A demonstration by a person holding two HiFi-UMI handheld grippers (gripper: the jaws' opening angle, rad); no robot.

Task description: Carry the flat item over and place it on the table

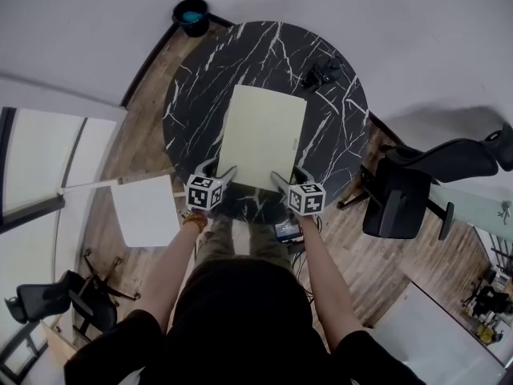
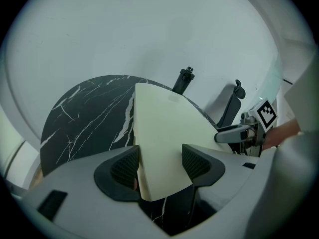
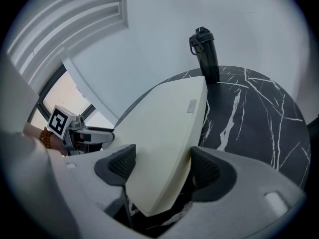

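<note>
Wood flooring surrounds a round black marble table (image 1: 192, 95), and the pale flat board (image 1: 263, 139) hangs over its middle with its long axis running away from the person toward the far rim. A dark bottle (image 1: 321, 74) stands just beyond its far right corner. Both tongs are at the near short edge, one to each corner, so neither hand is nearer than the other. The left gripper (image 1: 217, 172) has its jaws clenched on the near left corner, which is wedged between the pads. The right gripper (image 1: 286, 179) grasps the near right corner the same way. Marble shows beneath the near corners in both gripper views, so that end seems raised; whether the far edge already touches the top cannot be told. The board is already over the table, so what remains is probably a level lowering before letting go.
</note>
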